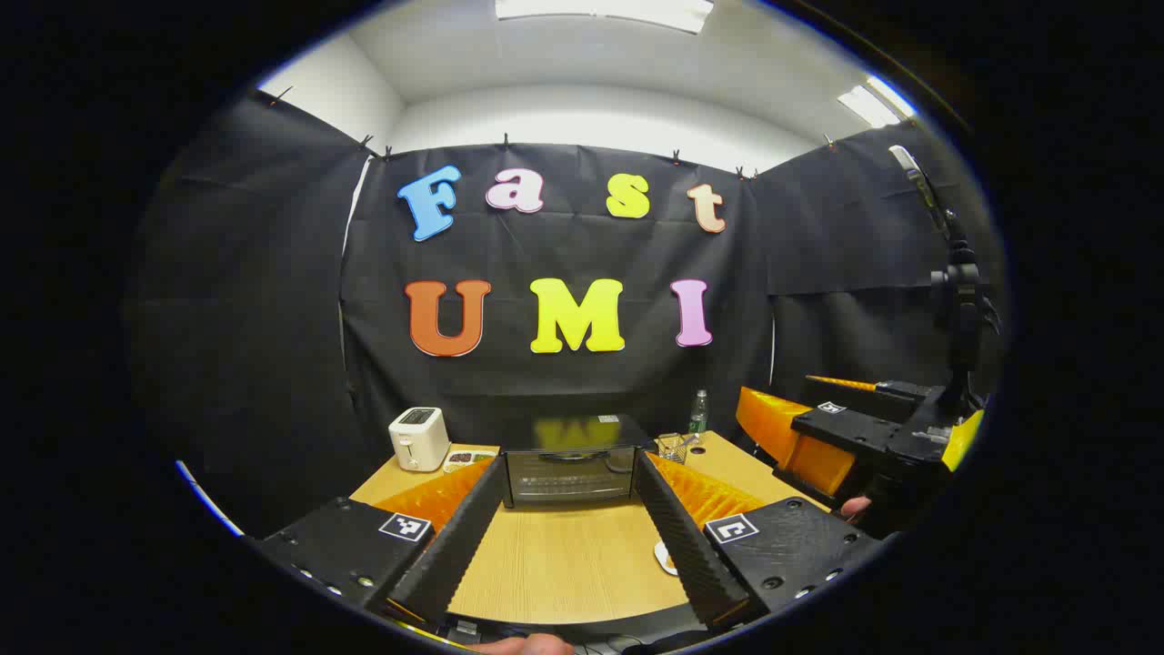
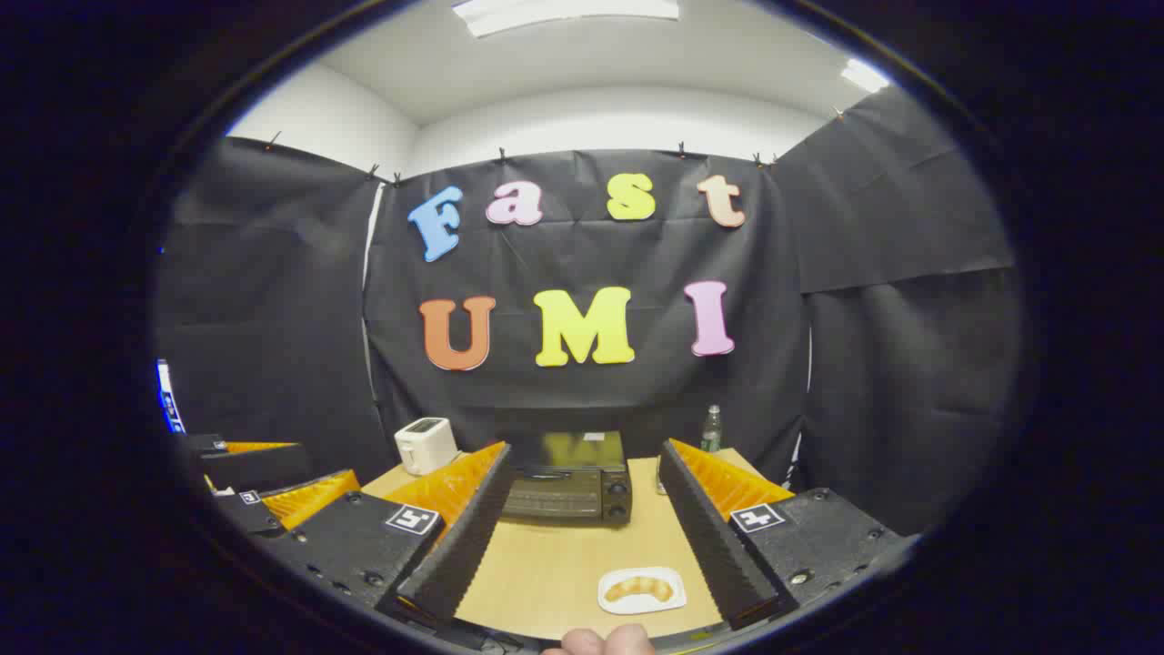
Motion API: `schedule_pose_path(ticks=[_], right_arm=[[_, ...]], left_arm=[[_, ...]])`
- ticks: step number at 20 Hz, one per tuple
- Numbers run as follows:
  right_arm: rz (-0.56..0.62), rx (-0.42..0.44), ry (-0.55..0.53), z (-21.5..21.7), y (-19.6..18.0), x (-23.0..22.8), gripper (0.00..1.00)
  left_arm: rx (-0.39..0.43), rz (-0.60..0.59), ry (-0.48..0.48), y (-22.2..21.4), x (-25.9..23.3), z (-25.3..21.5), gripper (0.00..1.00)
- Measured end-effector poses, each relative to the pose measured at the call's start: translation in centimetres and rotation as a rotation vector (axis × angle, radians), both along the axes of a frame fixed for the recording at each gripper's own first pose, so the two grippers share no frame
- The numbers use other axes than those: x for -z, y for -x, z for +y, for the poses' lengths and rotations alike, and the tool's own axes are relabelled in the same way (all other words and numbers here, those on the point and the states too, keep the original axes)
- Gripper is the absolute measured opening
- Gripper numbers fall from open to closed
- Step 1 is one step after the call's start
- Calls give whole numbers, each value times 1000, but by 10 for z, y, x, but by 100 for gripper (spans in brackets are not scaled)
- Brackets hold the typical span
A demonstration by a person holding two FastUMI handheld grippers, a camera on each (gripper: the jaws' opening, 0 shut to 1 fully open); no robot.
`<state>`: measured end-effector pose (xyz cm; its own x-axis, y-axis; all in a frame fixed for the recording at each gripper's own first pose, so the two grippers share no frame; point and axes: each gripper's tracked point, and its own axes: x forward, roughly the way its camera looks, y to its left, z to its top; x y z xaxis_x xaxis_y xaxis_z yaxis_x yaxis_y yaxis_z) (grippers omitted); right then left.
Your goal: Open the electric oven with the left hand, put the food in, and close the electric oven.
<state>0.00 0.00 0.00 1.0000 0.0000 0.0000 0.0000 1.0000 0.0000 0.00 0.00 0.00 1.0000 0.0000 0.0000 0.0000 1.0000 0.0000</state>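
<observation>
The oven (image 1: pixel 570 471) stands at the back of the counter (image 1: pixel 564 564), its door shut and facing the person, its long axis running side to side across the counter. In the left gripper view it lies straight ahead of the left tongs (image 1: pixel 566 532), centred in the gap between the two fingers, some way off. The left tongs are spread wide and hold nothing. In the right gripper view the oven (image 2: pixel 569 489) sits ahead and a little to the left of the right tongs (image 2: pixel 582 537), which are also spread apart and empty.

The food (image 2: pixel 640 589), a curved pastry, lies on a small white plate (image 2: pixel 642 604) near the front edge of the counter, well short of the oven. Its long axis also runs side to side. It rests just ahead of the right tongs, close to their right finger, so the right hand seems the nearer one for picking it up, while the left is lined up for the oven door. The door has yet to be opened, so the task looks to be at its start.

A toaster (image 1: pixel 418 438) and a bottle (image 1: pixel 697 414) flank the oven.
</observation>
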Motion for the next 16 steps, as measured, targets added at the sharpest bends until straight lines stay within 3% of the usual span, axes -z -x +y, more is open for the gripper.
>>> schedule_pose_path(ticks=[9,16], right_arm=[[-13,-1,35,1,8,-4,99],[-3,-56,60,21,7,-10,99]], left_arm=[[7,7,0,1,-2,-9,94],[-13,2,21,2,-4,3,94]])
